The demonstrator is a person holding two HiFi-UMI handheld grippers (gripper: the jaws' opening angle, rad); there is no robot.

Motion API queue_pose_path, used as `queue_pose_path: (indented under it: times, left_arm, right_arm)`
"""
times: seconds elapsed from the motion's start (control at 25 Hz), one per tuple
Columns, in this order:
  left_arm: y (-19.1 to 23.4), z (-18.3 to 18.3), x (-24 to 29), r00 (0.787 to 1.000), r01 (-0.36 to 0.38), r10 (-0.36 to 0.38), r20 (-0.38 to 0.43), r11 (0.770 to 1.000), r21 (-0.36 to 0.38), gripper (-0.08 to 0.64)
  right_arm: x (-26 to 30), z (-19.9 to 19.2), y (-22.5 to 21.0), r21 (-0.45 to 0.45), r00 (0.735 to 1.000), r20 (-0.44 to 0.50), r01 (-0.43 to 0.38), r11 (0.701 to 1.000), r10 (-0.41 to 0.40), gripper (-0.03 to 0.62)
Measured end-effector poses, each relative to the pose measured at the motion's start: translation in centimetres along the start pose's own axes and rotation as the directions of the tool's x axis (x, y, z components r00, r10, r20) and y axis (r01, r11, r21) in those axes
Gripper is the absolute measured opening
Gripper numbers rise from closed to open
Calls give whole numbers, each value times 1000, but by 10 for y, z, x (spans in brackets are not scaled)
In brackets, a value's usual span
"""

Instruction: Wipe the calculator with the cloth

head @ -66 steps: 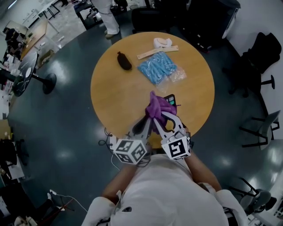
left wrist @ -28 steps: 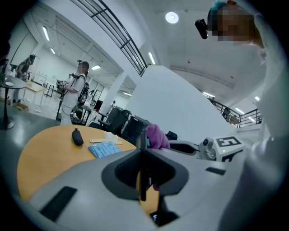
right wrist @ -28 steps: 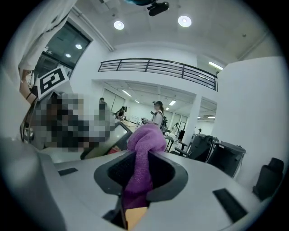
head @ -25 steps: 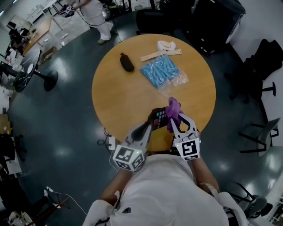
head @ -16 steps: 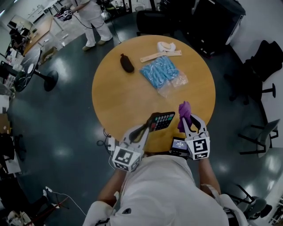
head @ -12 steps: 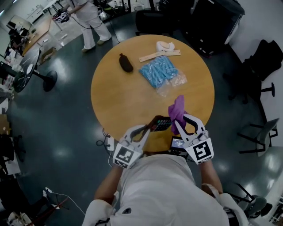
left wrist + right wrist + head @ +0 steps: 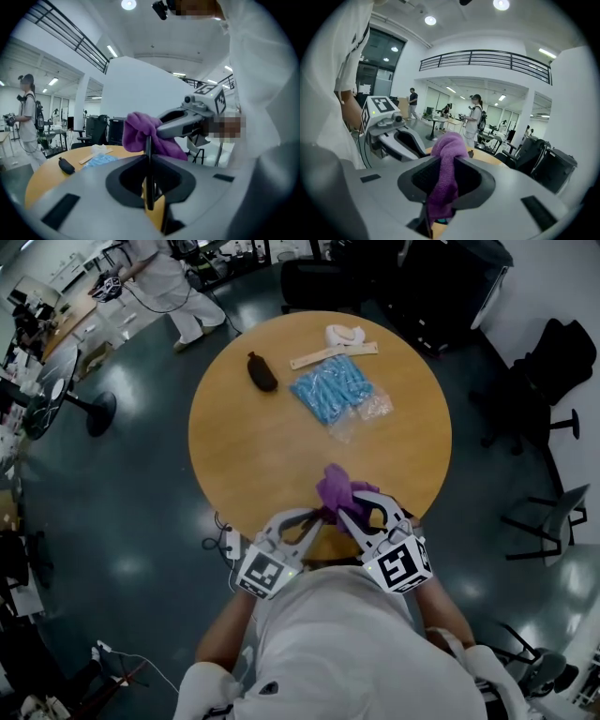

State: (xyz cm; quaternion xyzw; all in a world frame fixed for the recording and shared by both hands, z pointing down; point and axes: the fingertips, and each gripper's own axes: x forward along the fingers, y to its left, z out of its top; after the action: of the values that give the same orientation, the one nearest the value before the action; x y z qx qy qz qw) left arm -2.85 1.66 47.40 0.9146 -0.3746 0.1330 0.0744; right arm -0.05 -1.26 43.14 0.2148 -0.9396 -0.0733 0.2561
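- Left gripper view: the left gripper (image 7: 149, 164) pinches the calculator (image 7: 148, 143) edge-on, above the table's (image 7: 253, 427) near edge.
- The right gripper (image 7: 443, 164) clamps the purple cloth (image 7: 449, 145), which lies against the calculator's far end.

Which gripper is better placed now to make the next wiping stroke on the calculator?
Likely the right gripper: its jaws are shut on the purple fabric cloth, near the thin dark calculator, which the left gripper clamps.
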Motion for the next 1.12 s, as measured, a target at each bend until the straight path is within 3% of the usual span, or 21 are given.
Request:
queue_pose_path:
  times: [0.12,0.4,0.6,0.72,0.8,0.92,1.12]
  left_arm:
    - [0,2,-7,1000,6,-6,11,1000,-21,40]
    - [-1,13,-20,1000,21,-21,17,999,32,41]
    - [-10,6,-24,997,65,-56,-54,982,177,40]
    - [-19,1,-27,988,140,-116,-104,950,280,40]
    - [-27,-2,-29,976,206,-156,-152,887,413,40]
    - [-37,-9,-30,951,301,-188,-244,740,602,40]
    - [-50,2,-29,931,365,-221,-291,545,755,40]
  right_arm:
    - [-3,-24,-6,69,999,-34,3,998,0,91]
    - [-12,-80,-8,211,994,-109,-7,977,31,91]
    - [-16,-116,5,263,982,-164,-47,964,93,91]
    - [-27,-114,0,310,983,-133,-77,948,123,91]
    - [-37,-91,-9,333,986,-69,-121,935,152,91]
    - [-46,-37,-15,284,975,16,-218,934,222,91]
    - [-38,26,27,172,911,43,-411,895,410,91]
